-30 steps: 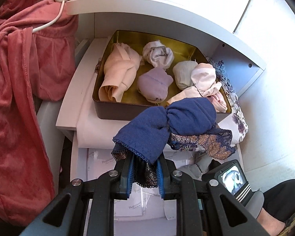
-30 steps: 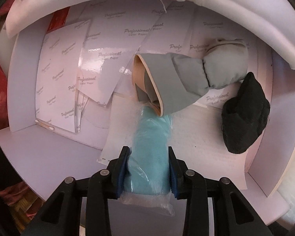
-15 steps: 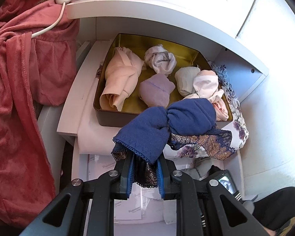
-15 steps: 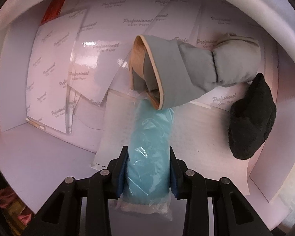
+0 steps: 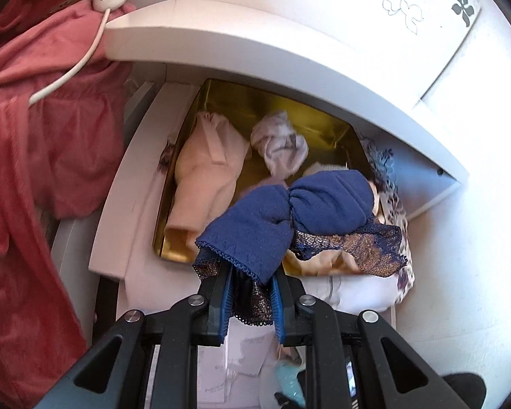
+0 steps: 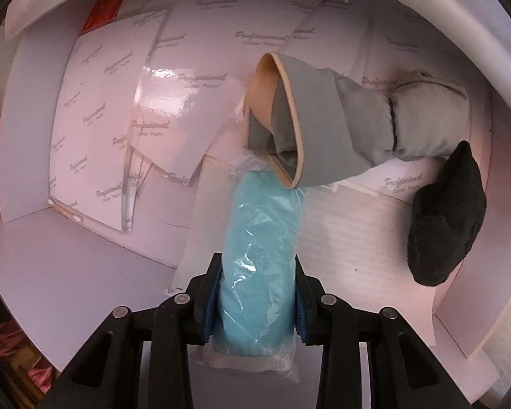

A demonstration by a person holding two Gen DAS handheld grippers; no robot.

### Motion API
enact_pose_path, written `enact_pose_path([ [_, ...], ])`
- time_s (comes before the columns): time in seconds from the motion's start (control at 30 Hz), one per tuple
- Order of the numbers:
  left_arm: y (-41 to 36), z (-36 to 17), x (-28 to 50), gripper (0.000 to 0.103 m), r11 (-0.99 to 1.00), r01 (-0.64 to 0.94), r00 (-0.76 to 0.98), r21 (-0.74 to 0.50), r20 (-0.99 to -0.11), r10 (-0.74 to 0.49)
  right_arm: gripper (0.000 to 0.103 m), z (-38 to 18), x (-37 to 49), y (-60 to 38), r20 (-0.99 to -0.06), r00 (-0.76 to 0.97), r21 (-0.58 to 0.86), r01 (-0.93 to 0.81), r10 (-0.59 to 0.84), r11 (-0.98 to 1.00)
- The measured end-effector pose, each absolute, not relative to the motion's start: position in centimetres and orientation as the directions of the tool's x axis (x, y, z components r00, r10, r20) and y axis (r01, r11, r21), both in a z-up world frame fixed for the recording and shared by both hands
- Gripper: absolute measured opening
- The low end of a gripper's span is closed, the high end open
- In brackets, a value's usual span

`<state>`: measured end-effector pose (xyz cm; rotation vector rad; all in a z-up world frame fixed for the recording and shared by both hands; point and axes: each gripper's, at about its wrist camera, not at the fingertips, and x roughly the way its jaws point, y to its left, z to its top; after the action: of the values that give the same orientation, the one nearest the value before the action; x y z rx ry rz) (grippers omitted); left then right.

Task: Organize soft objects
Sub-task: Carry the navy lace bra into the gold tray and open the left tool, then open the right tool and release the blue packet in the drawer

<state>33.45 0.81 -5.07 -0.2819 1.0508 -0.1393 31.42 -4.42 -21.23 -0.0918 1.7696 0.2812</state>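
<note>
Two fingers pairs clamped | left (image 5: pixel 250 294): navy bundle (image 5: pixel 289 218) over gold tin (image 5: pixel 221 95) | right (image 6: pixel 255 293): bagged turquoise roll (image 6: pixel 259 255)

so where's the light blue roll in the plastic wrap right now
In the right wrist view, the light blue roll is clamped in the right gripper, bottom centre, its far end under the grey bundle.

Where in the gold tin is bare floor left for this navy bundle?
Bare floor shows in the gold metal tin at the back wall and the near-left corner beside the peach folded garment. The right half is crowded or hidden behind the navy lace bundle.
</note>
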Motion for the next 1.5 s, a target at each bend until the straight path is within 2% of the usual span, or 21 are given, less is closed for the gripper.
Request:
enact_pose_path([
  [0.4, -0.7, -9.2, 39.3, 0.019, 0.938, -0.099, 0.366, -0.333, -0.888, -0.277, 0.036, -20.7, 32.1, -4.1, -0.969, -0.212, 0.167, -0.2, 0.124, 0.965],
  [0.53, -0.6, -11.2, 40.4, 0.019, 0.943, -0.143, 0.331, -0.3, -0.912, -0.24, 0.036, -20.4, 32.4, -4.2, -0.97, -0.209, 0.169, -0.201, 0.126, 0.965],
  [0.67, -1.1, -12.4, 41.0, 0.019, 0.969, -0.129, 0.314, -0.212, -0.935, -0.163, 0.036, -20.0, 32.7, -4.8, -0.97, -0.208, 0.169, -0.206, 0.126, 0.964],
  [0.73, -1.0, -12.6, 41.0, 0.02, 0.966, -0.133, 0.312, -0.22, -0.935, -0.17, 0.036, -20.0, 32.7, -4.9, -0.97, -0.208, 0.17, -0.205, 0.126, 0.964],
  [0.77, -1.0, -12.5, 40.8, 0.02, 0.966, -0.126, 0.324, -0.226, -0.93, -0.176, 0.036, -19.8, 32.6, -5.1, -0.97, -0.207, 0.17, -0.204, 0.127, 0.964],
  [0.83, -1.1, -12.3, 40.3, 0.03, 0.97, -0.104, 0.331, -0.221, -0.927, -0.176, 0.036, -19.9, 32.5, -4.9, -0.97, -0.208, 0.171, -0.201, 0.129, 0.965],
  [1.0, -0.6, -11.5, 38.5, 0.036, 0.973, -0.082, 0.362, -0.216, -0.916, -0.172, 0.036, -19.9, 32.5, -4.9, -0.971, -0.206, 0.166, -0.199, 0.125, 0.966],
  [1.5, 2.5, -7.4, 31.1, 0.036, 0.959, -0.109, 0.451, -0.262, -0.873, -0.187, 0.036, -19.4, 32.3, -4.7, -0.977, -0.184, 0.147, -0.195, 0.111, 0.97],
])
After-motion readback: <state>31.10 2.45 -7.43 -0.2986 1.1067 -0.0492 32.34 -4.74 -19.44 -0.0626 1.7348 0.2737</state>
